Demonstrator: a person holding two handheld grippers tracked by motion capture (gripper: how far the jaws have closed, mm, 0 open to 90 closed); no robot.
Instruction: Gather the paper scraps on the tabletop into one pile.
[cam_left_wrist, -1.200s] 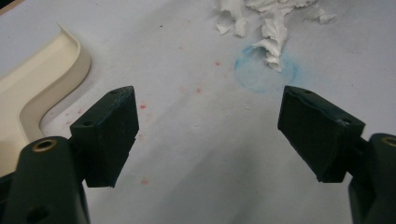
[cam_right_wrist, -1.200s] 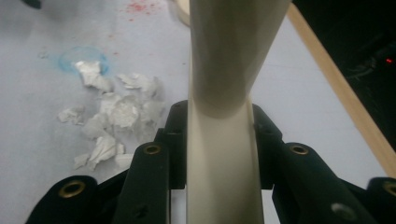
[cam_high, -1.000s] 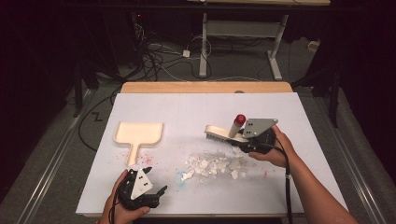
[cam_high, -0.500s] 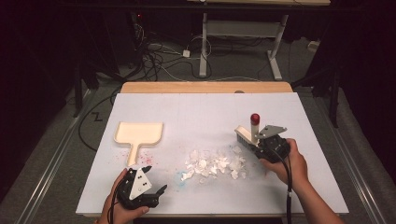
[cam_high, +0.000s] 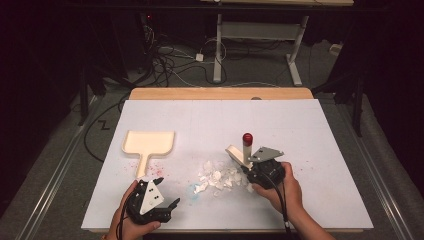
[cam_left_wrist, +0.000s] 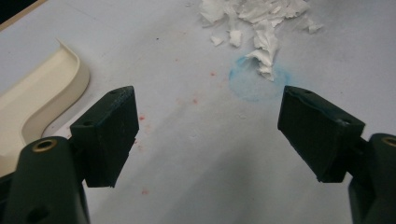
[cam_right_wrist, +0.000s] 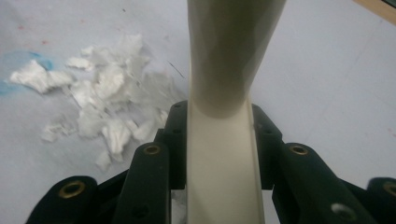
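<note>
Where scraps (cam_high: 218, 177) end, open table (cam_high: 310, 130).

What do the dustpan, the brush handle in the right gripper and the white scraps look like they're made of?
Dustpan: likely moulded plastic, cream, smooth with a soft sheen and a rounded rim. Brush handle: seemingly the same cream plastic, smooth and glossy. White scraps: probably torn tissue or paper, matte, ragged and crumpled.
</note>
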